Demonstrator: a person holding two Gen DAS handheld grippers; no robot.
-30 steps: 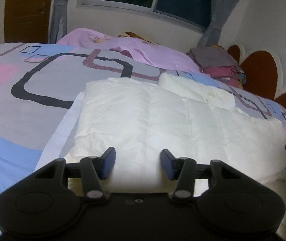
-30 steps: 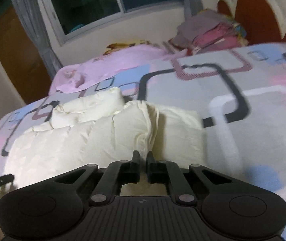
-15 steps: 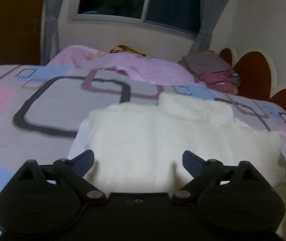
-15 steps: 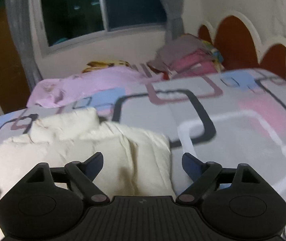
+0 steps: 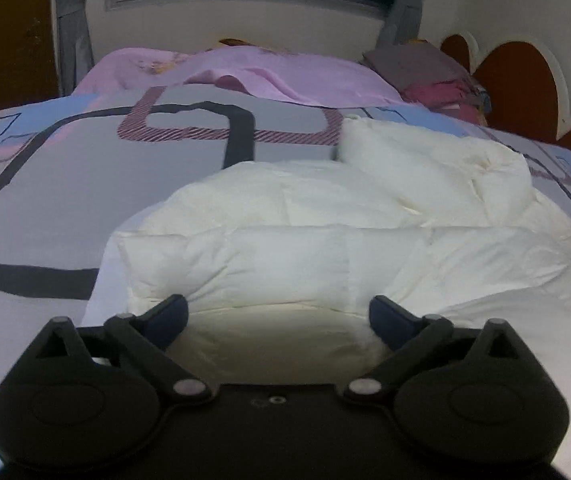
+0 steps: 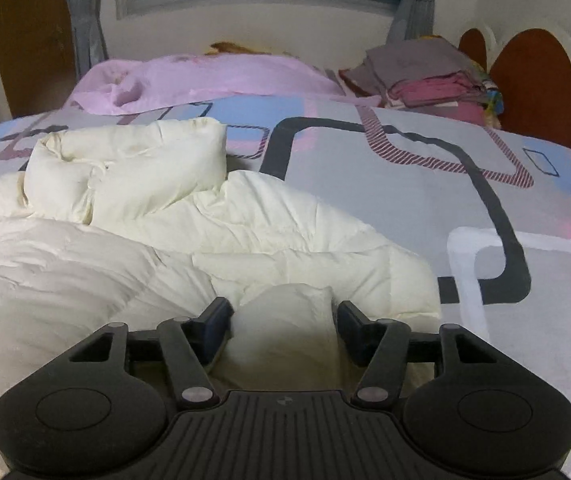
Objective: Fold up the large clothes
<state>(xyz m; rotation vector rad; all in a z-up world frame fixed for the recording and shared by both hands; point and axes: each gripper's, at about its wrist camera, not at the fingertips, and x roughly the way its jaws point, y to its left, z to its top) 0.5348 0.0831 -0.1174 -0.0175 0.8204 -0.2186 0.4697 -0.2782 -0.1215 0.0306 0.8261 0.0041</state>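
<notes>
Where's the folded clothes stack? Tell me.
The folded clothes stack sits far right in both views, on the bed's far edge beside the pink sheet, near the headboard.

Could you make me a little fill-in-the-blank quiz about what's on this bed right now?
1. The puffy garment being folded is coloured ____.
2. Both the left gripper and the right gripper have their jaws ____.
3. The folded clothes stack sits beside the ____ sheet.

Missing words: cream; open; pink

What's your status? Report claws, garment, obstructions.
Left claw open at the cream puffer jacket hem. Right claw open, a fold bulging between its fingers. Nothing on the jacket.
</notes>
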